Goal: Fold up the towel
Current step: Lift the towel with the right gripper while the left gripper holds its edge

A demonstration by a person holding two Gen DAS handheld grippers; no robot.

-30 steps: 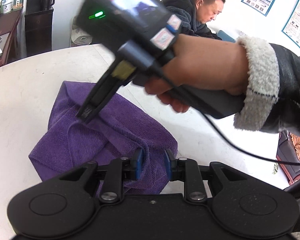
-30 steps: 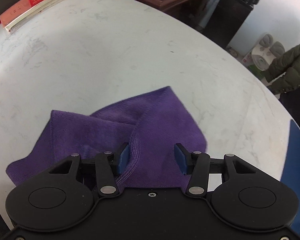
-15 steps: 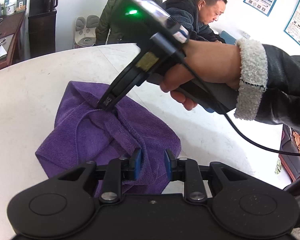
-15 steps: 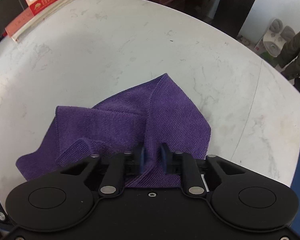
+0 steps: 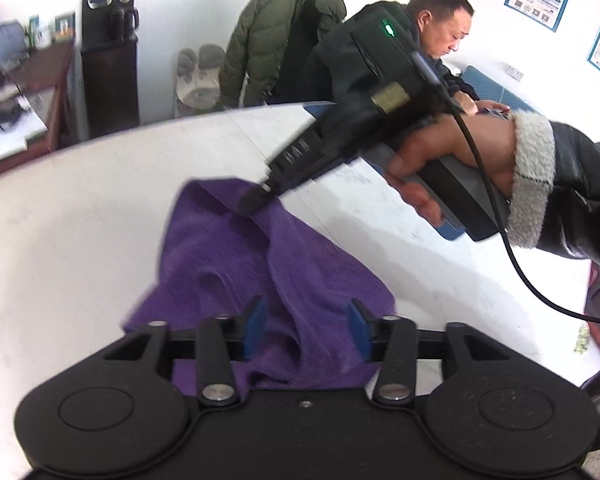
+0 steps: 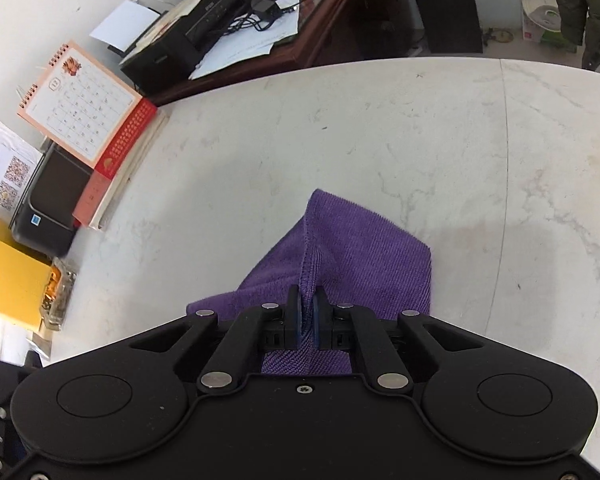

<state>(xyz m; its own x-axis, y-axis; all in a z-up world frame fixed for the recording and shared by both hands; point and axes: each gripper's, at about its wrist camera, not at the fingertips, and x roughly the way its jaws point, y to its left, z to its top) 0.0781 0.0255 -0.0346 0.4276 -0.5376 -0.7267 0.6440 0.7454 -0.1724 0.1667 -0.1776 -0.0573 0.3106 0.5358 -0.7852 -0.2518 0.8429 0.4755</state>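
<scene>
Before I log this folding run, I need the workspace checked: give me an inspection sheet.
Surface: white marble table, faintly stained.
Job's things: purple towel, crumpled, partly folded.
Clutter: calendar and black box at the table edge.
Grippers: left gripper has just been opening, pads apart over the towel; right gripper shut on a towel edge.
Cables: black cable trails from the right gripper.
Surroundings: seated person, green jacket, wooden desk.
</scene>
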